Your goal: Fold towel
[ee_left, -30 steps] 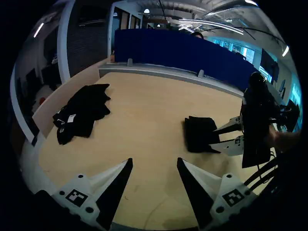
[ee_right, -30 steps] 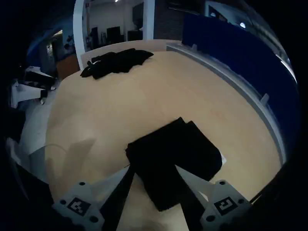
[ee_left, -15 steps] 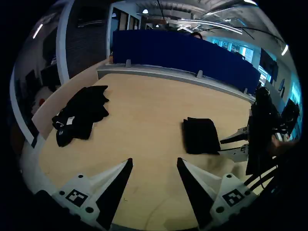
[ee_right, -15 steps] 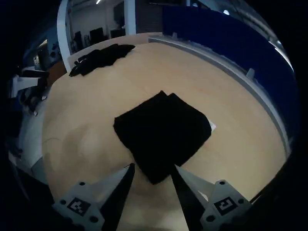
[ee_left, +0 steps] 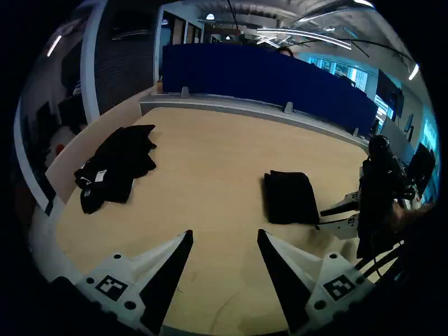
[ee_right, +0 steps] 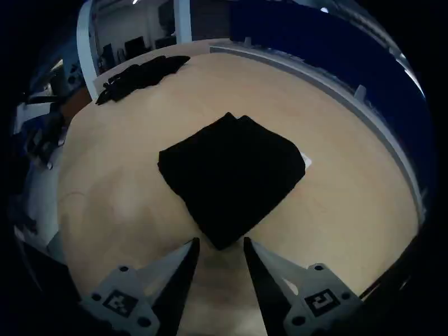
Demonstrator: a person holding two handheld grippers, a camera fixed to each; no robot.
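Observation:
A black towel [ee_left: 288, 197] lies folded in a flat rectangle on the light wooden table [ee_left: 213, 151]. In the right gripper view the same towel [ee_right: 232, 173] lies just ahead, its near corner reaching the tips of my right gripper [ee_right: 220, 242]. That gripper is open, with a narrow gap and nothing pressed between the fingers. From the left gripper view, the right gripper [ee_left: 336, 217] sits at the towel's right edge, held by a hand. My left gripper [ee_left: 224, 235] hovers open over bare table, well short of the towel.
A loose pile of black cloths [ee_left: 115, 165] lies at the table's far left, also in the right gripper view [ee_right: 140, 75]. A blue partition [ee_left: 263, 73] runs behind the table's far edge. A small white tag [ee_right: 305, 159] peeks from under the towel.
The right gripper has drawn back from over the towel's edge to its near corner, and its fingers stand slightly closer together. The towel stays flat. The left gripper has barely moved.

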